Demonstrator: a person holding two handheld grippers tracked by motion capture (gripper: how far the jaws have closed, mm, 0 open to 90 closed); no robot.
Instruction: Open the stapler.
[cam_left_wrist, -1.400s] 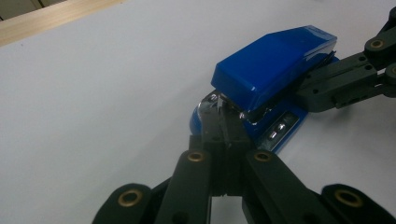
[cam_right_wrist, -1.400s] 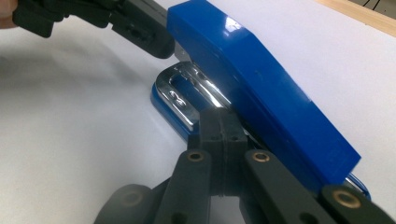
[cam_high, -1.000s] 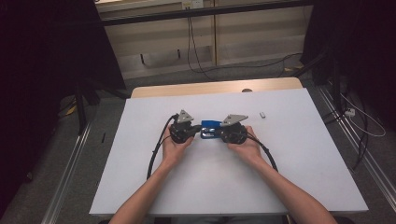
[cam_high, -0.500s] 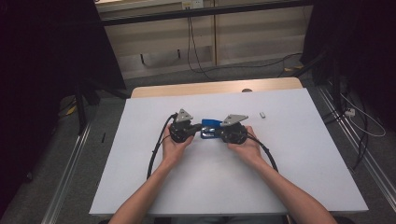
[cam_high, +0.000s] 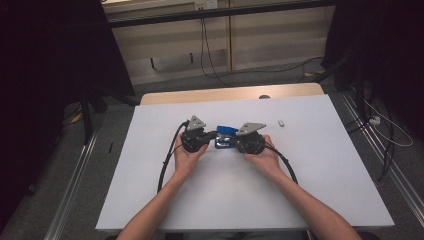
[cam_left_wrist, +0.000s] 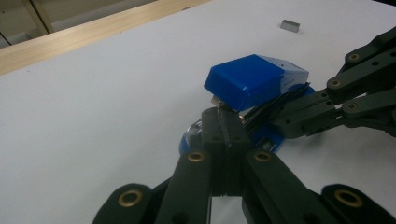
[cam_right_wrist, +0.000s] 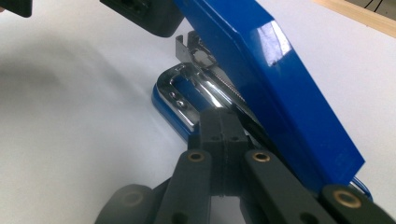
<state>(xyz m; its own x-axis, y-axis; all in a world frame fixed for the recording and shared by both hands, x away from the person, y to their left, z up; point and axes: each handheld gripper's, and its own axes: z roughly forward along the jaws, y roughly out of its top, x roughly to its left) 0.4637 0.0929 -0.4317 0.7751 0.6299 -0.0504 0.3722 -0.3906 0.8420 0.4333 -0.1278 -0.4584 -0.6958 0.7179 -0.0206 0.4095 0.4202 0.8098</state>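
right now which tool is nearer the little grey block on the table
Right. The right tool sits at the blue stapler on the side toward the small grey block; the left tool is on the stapler's far side, farther off.

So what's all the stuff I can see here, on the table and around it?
stapler: one, blue with chrome insides, table middle, lid hinged up, between the two grippers
small block: one, grey, lying right of the stapler
table: one, white top with a wooden far edge
cables: several, dark, on the floor behind
left gripper: one, black, jaws shut at the stapler's front
right gripper: one, black, jaws shut against its chrome part
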